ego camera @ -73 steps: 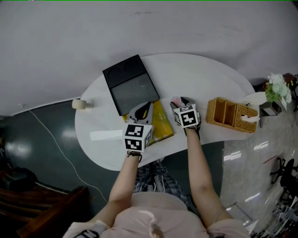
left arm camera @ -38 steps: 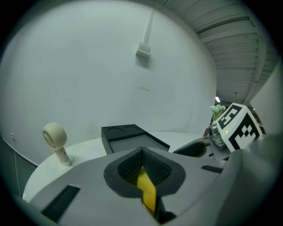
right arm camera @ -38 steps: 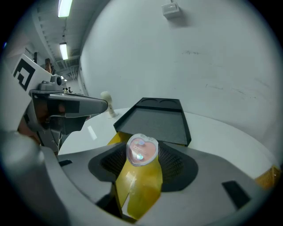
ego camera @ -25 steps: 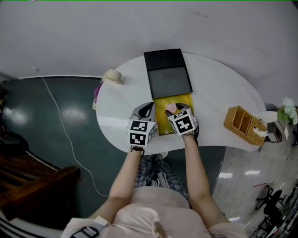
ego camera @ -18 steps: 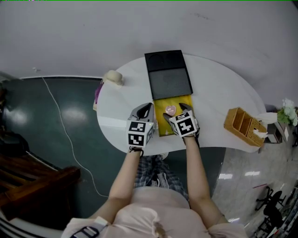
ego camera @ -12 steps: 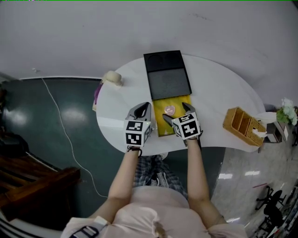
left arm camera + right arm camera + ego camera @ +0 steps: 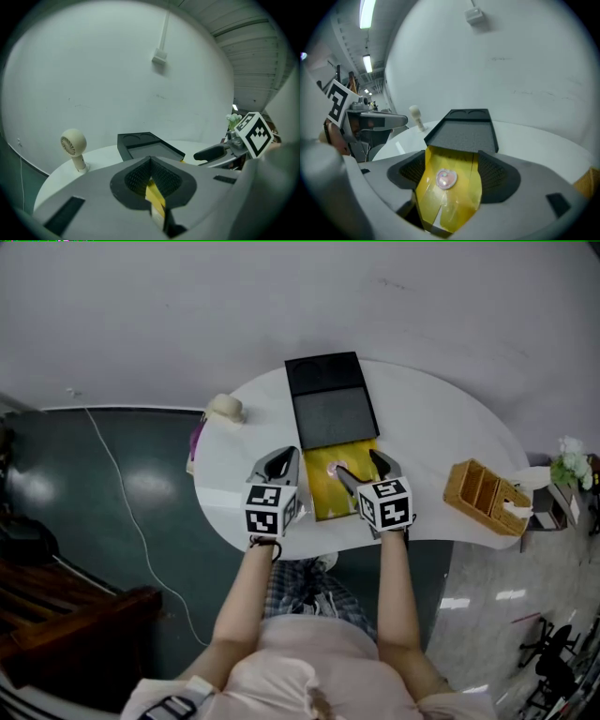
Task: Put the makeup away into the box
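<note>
Right gripper (image 7: pixel 359 468) is closing empty jaws above the compact (image 7: pixel 446 178) in the box (image 7: pixel 349 495); left gripper (image 7: pixel 286 457) is hanging pinched together. Clipping the box could spill it.

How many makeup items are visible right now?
1: a pink heart-shaped compact lying on the yellow sheet that adjoins the black box. Others may be hidden from these views.
</note>
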The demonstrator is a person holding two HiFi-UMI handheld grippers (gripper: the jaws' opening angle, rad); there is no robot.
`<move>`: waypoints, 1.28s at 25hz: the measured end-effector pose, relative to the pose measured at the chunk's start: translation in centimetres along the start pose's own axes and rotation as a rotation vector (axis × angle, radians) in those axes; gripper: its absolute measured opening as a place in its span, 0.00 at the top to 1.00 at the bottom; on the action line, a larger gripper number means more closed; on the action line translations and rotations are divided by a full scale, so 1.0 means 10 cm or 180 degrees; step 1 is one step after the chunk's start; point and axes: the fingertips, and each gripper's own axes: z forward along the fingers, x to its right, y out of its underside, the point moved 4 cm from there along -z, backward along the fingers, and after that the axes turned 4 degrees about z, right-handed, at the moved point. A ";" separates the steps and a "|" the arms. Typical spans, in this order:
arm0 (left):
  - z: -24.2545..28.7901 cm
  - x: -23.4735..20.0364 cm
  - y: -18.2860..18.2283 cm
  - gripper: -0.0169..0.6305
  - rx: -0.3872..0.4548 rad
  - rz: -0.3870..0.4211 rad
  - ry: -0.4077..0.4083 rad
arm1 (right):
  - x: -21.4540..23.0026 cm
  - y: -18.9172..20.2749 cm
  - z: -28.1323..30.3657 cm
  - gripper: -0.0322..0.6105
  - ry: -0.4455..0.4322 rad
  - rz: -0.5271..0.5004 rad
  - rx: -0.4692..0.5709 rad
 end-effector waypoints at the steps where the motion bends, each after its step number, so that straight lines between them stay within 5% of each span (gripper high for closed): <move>1: -0.03 -0.02 -0.08 0.93 0.0051 0.0020 -0.0006 | 0.05 -0.07 -0.11 0.42 0.0047 0.0040 0.0156; 14: -0.48 0.02 -1.01 0.93 0.0697 0.0255 -0.0042 | 0.64 -0.69 -1.59 0.78 0.0887 0.0205 0.1707; 19: -0.61 0.10 -1.13 0.93 0.0860 0.0377 -0.0066 | 0.76 -0.65 -2.02 0.92 0.1292 0.0210 0.1951; 32: -0.72 0.33 -1.13 0.93 0.0900 0.0411 -0.0037 | 0.88 -0.47 -2.50 0.93 0.1620 0.0207 0.2151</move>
